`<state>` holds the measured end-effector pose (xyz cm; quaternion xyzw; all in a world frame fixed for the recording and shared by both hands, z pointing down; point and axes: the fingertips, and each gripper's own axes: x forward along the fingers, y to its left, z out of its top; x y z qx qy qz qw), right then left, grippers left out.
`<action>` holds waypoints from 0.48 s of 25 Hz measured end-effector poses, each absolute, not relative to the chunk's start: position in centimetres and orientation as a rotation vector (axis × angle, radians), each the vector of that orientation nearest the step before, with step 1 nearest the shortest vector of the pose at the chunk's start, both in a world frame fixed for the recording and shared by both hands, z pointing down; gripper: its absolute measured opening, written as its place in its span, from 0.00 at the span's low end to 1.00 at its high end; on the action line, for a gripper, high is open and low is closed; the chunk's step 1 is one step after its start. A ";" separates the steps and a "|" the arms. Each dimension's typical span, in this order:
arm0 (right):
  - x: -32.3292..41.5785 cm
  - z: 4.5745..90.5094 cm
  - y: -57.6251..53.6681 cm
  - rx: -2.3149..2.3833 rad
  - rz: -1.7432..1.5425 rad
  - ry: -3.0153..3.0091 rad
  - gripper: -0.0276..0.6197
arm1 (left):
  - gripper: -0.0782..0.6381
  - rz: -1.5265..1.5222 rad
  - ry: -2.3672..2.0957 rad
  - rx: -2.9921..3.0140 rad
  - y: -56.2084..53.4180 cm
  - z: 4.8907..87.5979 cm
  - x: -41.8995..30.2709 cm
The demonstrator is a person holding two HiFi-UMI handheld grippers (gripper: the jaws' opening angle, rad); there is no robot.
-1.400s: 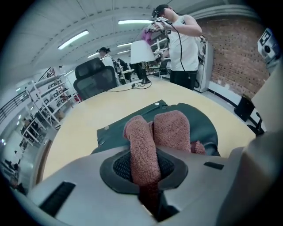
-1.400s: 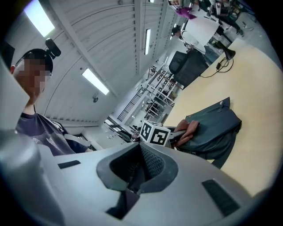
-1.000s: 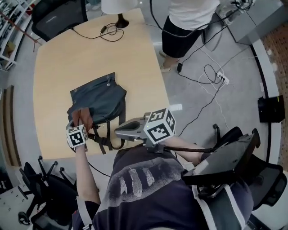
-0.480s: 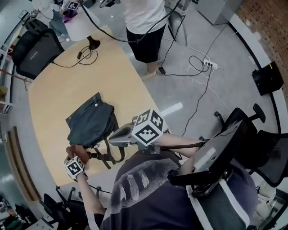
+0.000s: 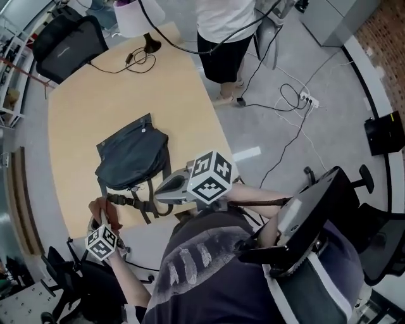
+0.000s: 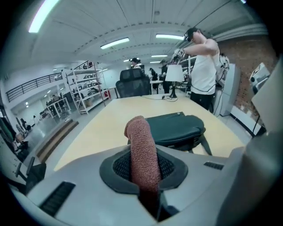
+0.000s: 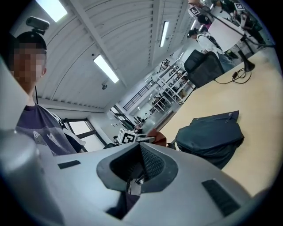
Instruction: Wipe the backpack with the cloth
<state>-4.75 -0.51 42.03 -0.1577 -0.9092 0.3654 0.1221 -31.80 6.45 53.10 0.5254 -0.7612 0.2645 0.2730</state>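
Note:
A dark grey backpack lies flat on the light wooden table, its straps trailing toward the near edge. My left gripper hovers by the table's near corner, just short of the backpack, shut on a reddish-brown cloth. In the left gripper view the cloth stands up as a roll between the jaws, with the backpack beyond it. My right gripper hangs near the table's right edge beside the straps, jaws together and holding nothing. The right gripper view shows its jaws closed and the backpack ahead.
A lamp with a white shade and its cable stand at the table's far end. A black chair sits at the far left. A person stands beyond the table. Cables lie on the floor; office chairs are at my right.
My left gripper has drawn back with the cloth from the backpack's near edge to the table's near corner. The right gripper has stayed about where it was.

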 end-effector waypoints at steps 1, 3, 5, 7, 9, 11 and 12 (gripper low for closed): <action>-5.0 41.9 -0.2 -0.458 1.070 -2.653 0.05 | 0.19 0.694 -2.051 1.462 6.3 52.2 -31.0; -5.5 41.4 0.5 -0.447 1.076 -2.659 0.05 | 0.19 0.659 -2.047 1.588 5.7 50.1 -29.4; -6.0 41.0 1.4 -0.425 1.076 -2.667 0.05 | 0.19 0.615 -2.017 1.754 4.9 48.0 -27.1; -6.8 40.8 2.7 -0.399 1.065 -2.674 0.05 | 0.19 0.607 -1.967 1.926 4.6 46.3 -24.4; -7.8 40.5 4.6 -0.376 1.064 -2.683 0.05 | 0.19 0.631 -1.916 2.071 5.5 45.0 -22.2; -9.2 40.0 6.7 -0.358 1.081 -2.697 0.05 | 0.19 0.633 -1.876 2.178 7.0 43.9 -21.0; -10.0 39.6 7.9 -0.355 1.094 -2.702 0.05 | 0.19 0.619 -1.858 2.218 8.0 43.5 -20.8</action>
